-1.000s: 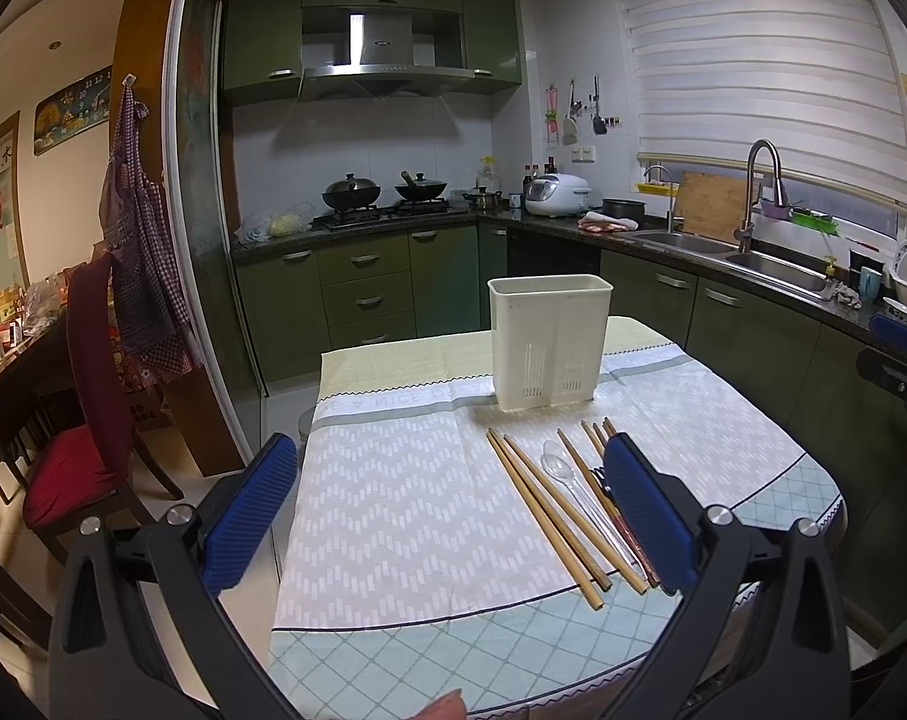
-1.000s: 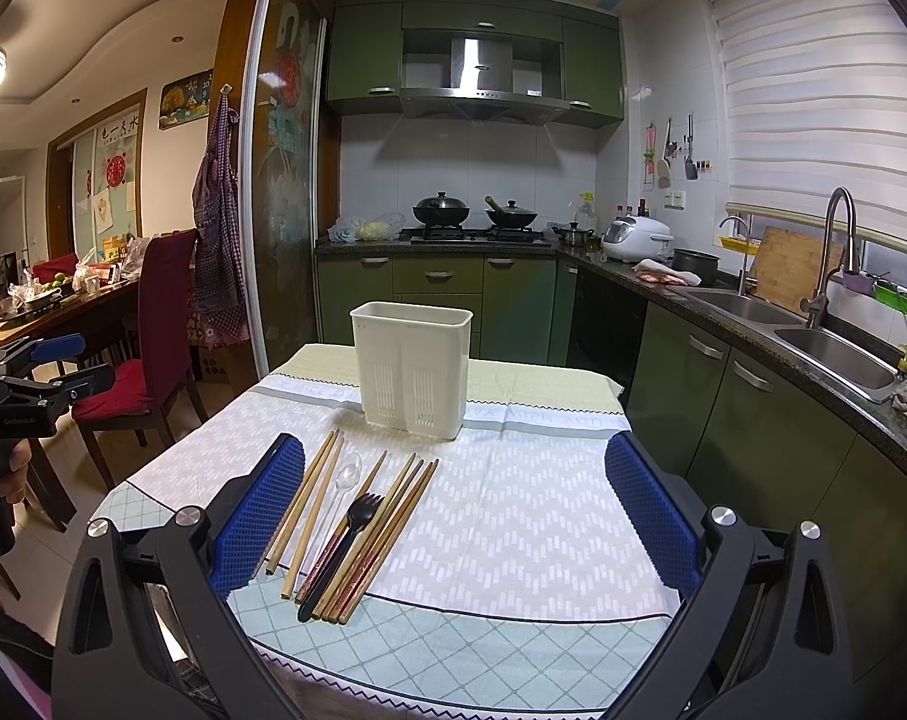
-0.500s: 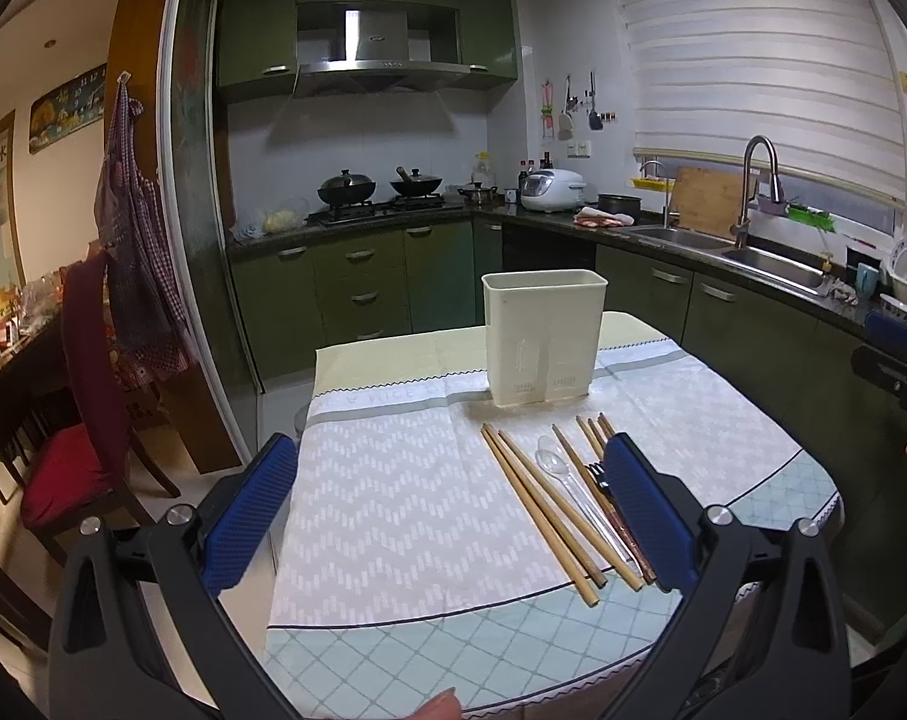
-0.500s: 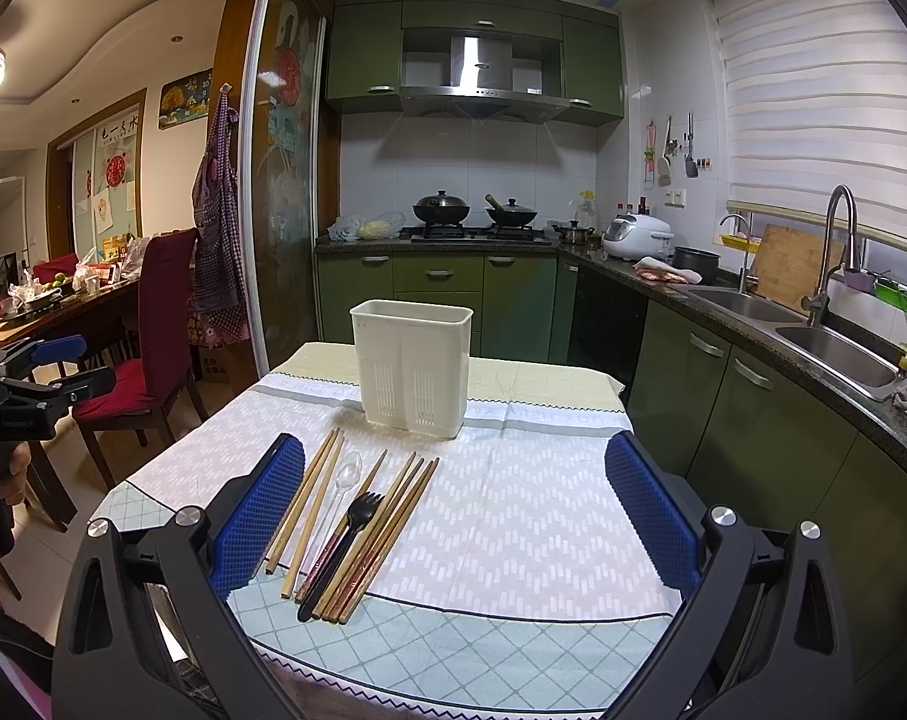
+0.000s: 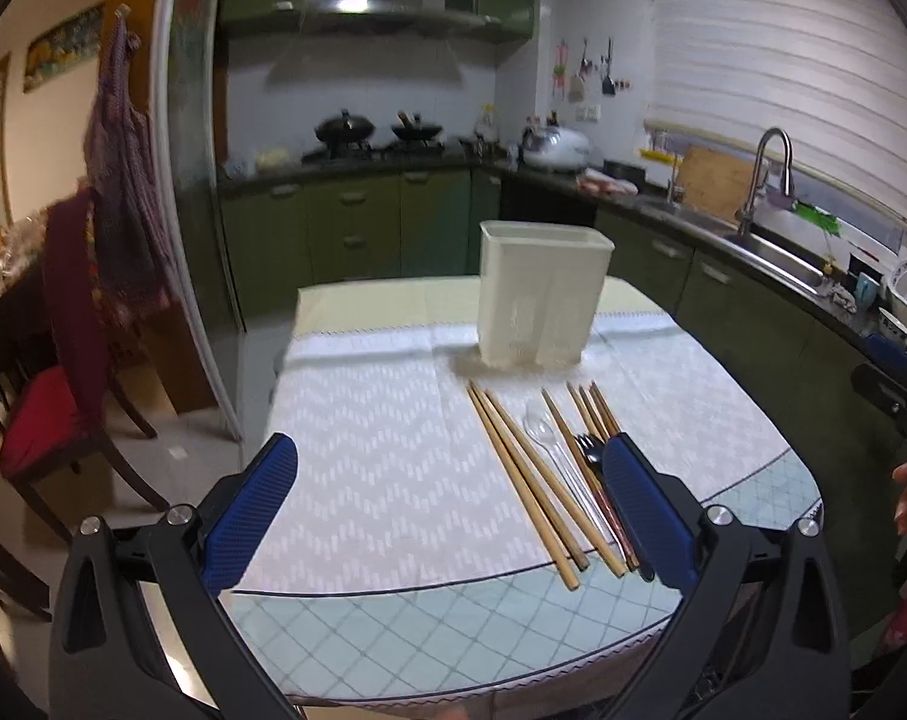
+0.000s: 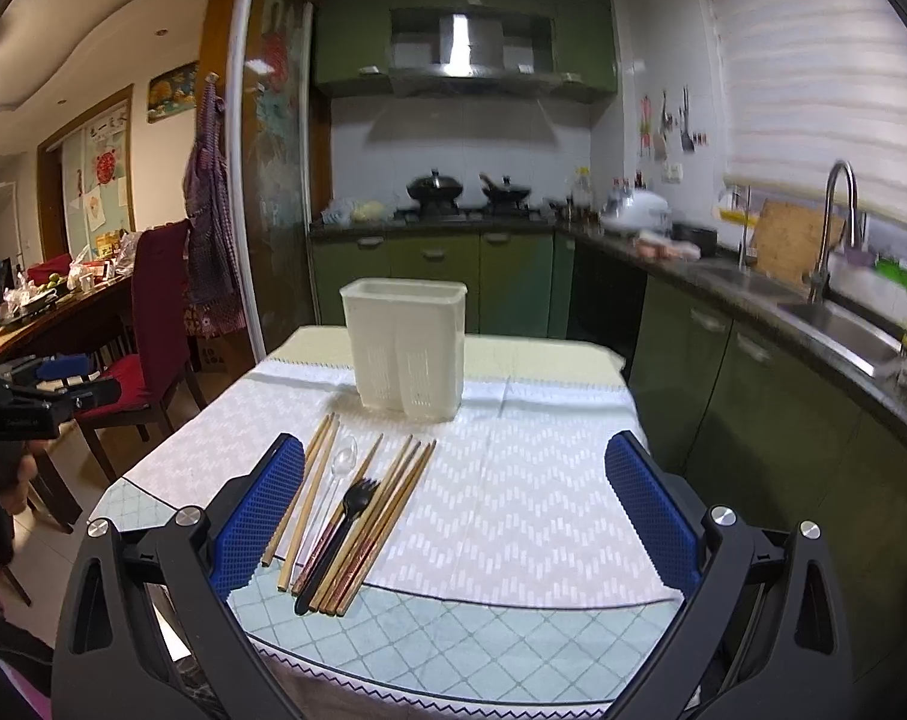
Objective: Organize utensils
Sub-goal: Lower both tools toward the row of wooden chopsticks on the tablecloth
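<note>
**Utensils laid out before the holder**

Both the left hand-held gripper (image 5: 450, 474) and the right hand-held gripper (image 6: 453, 468) are held wide apart and empty above the tabletop (image 6: 513, 504). Chopsticks (image 6: 393, 498), a clear spoon (image 6: 342, 462) and a black fork (image 6: 345, 516) are laid side by side just in front of the upright white utensil holder (image 6: 405, 348).

The left gripper (image 5: 450, 507) and the right gripper (image 6: 453, 510) both hover level with blue-padded jaws spread wide and nothing between them, while what looks like a bare fingertip (image 5: 906, 495) shows at the left view's edge.
</note>
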